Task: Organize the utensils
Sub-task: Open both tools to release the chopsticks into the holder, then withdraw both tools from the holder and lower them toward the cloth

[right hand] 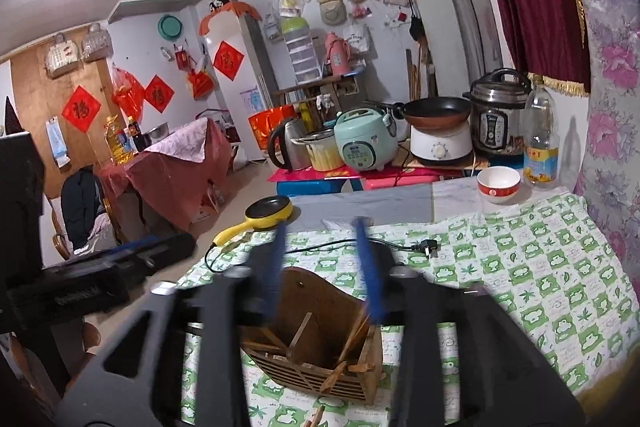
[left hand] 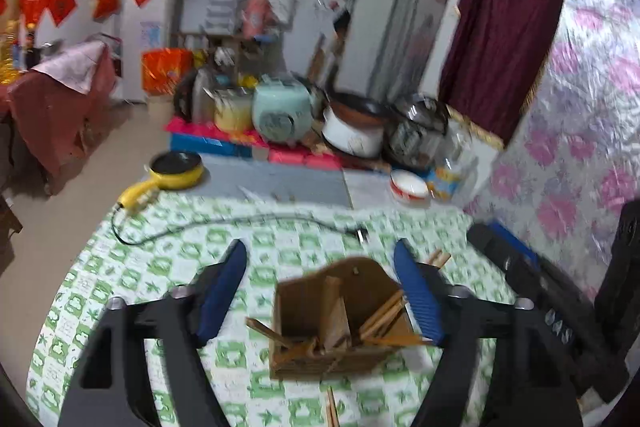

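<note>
A brown wooden utensil holder (left hand: 340, 323) lies on the green-and-white checked tablecloth (left hand: 160, 267), with several wooden chopsticks (left hand: 380, 315) in it. My left gripper (left hand: 320, 255) is open and empty, its blue fingers (left hand: 224, 287) either side of the holder. The holder also shows in the right wrist view (right hand: 316, 339), below my right gripper (right hand: 322, 223), which is open and empty above it. A loose chopstick (left hand: 332, 409) lies in front of the holder. The right gripper's body (left hand: 560, 307) shows at the right of the left wrist view.
A yellow mini frying pan (right hand: 268, 213) with its black cord and plug (right hand: 428, 249) lies at the table's far side. A red-and-white bowl (right hand: 498, 183) and an oil bottle (right hand: 540, 143) stand at the far right. Cookers (right hand: 366, 139) stand behind. The floral wall (right hand: 612, 131) is on the right.
</note>
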### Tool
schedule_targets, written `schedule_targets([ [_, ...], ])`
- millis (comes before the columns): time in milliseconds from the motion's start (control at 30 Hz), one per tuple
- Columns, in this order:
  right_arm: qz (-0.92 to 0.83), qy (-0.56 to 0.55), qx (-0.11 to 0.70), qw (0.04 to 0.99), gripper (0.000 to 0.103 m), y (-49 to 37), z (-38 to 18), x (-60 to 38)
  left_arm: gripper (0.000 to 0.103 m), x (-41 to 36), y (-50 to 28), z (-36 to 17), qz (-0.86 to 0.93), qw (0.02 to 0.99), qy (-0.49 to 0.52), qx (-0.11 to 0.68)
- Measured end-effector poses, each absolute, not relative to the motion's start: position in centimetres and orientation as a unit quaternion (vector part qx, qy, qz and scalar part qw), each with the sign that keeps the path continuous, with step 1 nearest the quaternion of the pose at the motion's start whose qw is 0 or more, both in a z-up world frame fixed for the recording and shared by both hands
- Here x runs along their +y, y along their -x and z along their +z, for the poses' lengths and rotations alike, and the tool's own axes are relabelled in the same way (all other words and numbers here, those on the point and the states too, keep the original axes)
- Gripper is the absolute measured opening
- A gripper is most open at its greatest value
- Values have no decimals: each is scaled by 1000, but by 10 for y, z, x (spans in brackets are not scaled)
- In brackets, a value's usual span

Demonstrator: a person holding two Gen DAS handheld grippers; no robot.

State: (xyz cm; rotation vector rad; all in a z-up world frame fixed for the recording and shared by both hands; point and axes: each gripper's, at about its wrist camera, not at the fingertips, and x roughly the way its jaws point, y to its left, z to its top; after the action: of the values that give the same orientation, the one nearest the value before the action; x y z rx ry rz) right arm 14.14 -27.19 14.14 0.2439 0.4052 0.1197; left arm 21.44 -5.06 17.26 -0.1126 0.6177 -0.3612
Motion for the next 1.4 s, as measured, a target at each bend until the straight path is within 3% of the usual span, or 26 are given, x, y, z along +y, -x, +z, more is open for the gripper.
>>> schedule_targets([
  [67, 55, -113, 194, 973, 47, -138, 143, -270, 76, -51, -210, 177, -172, 940, 42, 293],
  [133, 55, -112, 190, 974, 55, -136, 144, -270, 85, -49, -206, 181, -170, 942, 46, 285],
  [200, 47, -113, 180, 976, 76, -132, 146, -271, 97, -46, -203, 184, -164, 946, 53, 273],
  [467, 26, -119, 163, 979, 95, -125, 150, -276, 97, -37, -207, 185, -141, 948, 65, 277],
  [967, 12, -193, 176, 965, 97, -130, 141, -303, 97, -30, -213, 181, -92, 953, 71, 280],
  [1400, 6, -145, 172, 974, 97, -125, 143, -282, 97, -28, -212, 180, -69, 956, 60, 278],
])
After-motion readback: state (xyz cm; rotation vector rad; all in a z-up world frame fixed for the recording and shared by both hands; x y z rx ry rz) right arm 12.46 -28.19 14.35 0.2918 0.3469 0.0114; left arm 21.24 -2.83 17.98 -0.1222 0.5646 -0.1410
